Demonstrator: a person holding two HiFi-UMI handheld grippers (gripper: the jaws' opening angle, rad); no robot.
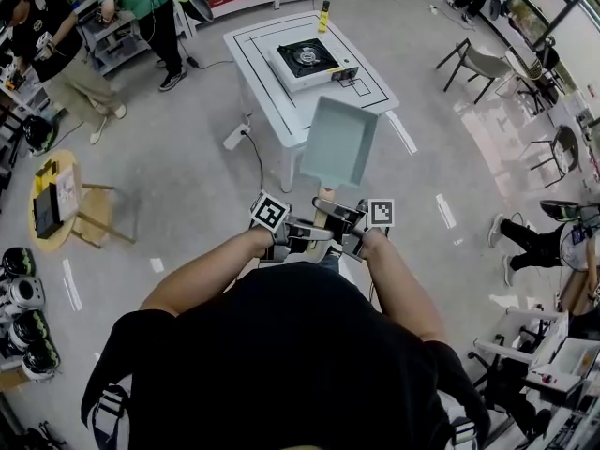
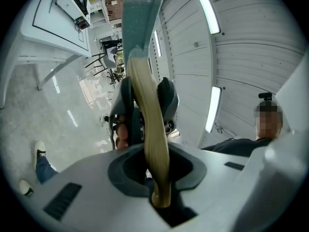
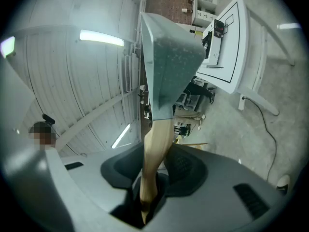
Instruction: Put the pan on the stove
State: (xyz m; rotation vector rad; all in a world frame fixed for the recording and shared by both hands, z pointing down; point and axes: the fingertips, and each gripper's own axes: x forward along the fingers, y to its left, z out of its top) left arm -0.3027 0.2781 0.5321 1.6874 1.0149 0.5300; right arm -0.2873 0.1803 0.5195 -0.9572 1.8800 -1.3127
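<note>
Left hand-held gripper (image 2: pixel 157 174) and right hand-held gripper (image 3: pixel 151 179) both clench the square teal pan (image 1: pixel 337 143) by its wooden handle (image 2: pixel 146 111), so it could twist loose before the far black stove (image 1: pixel 309 61).

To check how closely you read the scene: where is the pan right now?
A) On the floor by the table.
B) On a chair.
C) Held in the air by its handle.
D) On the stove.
C: the pan hangs in the air short of the table, left tongs and right tongs both shut on its wooden handle; the stove carries nothing.
</note>
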